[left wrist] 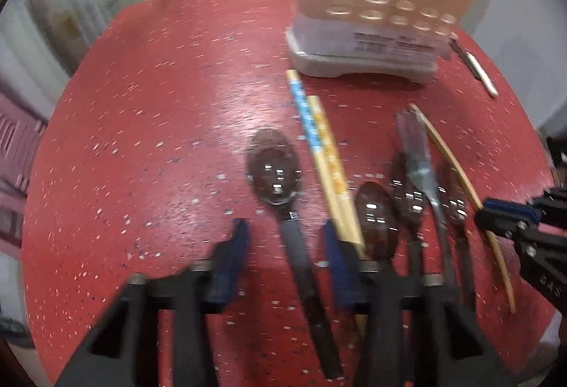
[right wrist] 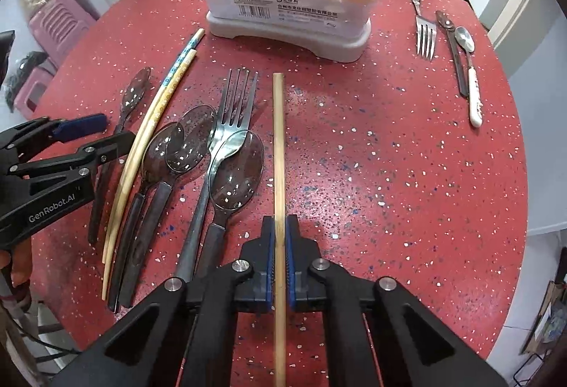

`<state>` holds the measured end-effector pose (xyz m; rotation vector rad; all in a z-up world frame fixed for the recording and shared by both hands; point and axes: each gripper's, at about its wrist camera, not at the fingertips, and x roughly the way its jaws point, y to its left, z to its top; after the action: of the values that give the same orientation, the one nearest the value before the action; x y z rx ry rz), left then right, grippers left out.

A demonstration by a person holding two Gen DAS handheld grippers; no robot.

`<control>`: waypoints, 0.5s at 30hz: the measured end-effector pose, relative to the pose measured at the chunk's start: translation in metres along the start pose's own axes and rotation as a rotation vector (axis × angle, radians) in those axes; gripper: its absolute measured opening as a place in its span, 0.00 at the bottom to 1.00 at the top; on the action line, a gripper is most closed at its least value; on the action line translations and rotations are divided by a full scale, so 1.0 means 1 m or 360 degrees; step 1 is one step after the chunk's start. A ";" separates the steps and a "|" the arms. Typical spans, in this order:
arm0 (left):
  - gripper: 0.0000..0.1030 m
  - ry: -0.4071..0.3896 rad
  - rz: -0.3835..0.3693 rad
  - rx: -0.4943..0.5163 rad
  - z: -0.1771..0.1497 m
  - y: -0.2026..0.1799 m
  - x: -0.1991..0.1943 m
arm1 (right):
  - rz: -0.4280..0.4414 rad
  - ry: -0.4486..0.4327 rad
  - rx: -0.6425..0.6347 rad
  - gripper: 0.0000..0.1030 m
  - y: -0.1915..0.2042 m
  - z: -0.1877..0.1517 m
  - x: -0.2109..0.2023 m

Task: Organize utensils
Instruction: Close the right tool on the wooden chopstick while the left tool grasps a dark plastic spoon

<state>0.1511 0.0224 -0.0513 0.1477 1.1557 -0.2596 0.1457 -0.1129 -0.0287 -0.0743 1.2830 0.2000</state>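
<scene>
Fingers of the right gripper (right wrist: 280, 238) pinch a chopstick (right wrist: 279, 139) at lower centre; left gripper (left wrist: 283, 241) fingers straddle a spoon (left wrist: 276, 170), apparently unpressed. Next, likely lifting the chopstick toward the holder (right wrist: 287, 11).

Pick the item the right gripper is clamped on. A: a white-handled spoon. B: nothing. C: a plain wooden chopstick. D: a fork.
C: in the right wrist view the right gripper has both blue pads pressed against the plain wooden chopstick, which runs straight out between them over the red table.
</scene>
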 end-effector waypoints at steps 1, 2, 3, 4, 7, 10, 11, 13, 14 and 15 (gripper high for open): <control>0.35 0.0004 0.0002 0.0013 0.000 -0.003 0.000 | 0.0017 -0.0008 0.0006 0.06 -0.002 0.000 0.000; 0.35 -0.0004 0.0004 0.0012 -0.002 -0.003 0.001 | 0.0033 -0.0013 0.0015 0.06 -0.005 -0.001 -0.001; 0.35 -0.0018 -0.0004 0.0006 -0.003 -0.002 0.000 | 0.0068 -0.0022 0.0036 0.06 -0.011 -0.004 0.000; 0.35 -0.0036 -0.0015 -0.0011 -0.005 -0.003 0.000 | 0.0110 -0.0028 0.0061 0.06 -0.017 -0.006 -0.001; 0.35 -0.0094 -0.0052 -0.0090 -0.019 0.001 -0.006 | 0.0220 -0.0074 0.0121 0.06 -0.034 -0.013 -0.006; 0.35 -0.0173 -0.0071 -0.0151 -0.027 0.003 -0.015 | 0.0283 -0.0162 0.0128 0.06 -0.048 -0.020 -0.016; 0.35 -0.0200 -0.0077 -0.0172 -0.030 0.004 -0.020 | 0.0305 -0.0198 0.0131 0.06 -0.052 -0.022 -0.021; 0.35 -0.0253 -0.0090 -0.0205 -0.033 0.003 -0.028 | 0.0346 -0.0261 0.0133 0.06 -0.051 -0.023 -0.030; 0.35 -0.0286 -0.0097 -0.0222 -0.033 0.003 -0.034 | 0.0373 -0.0301 0.0133 0.06 -0.053 -0.024 -0.037; 0.35 -0.0312 -0.0106 -0.0235 -0.033 0.003 -0.040 | 0.0394 -0.0330 0.0134 0.06 -0.054 -0.026 -0.041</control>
<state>0.1083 0.0388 -0.0281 -0.0458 0.9815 -0.2407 0.1205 -0.1745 -0.0001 0.1742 1.0899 0.3564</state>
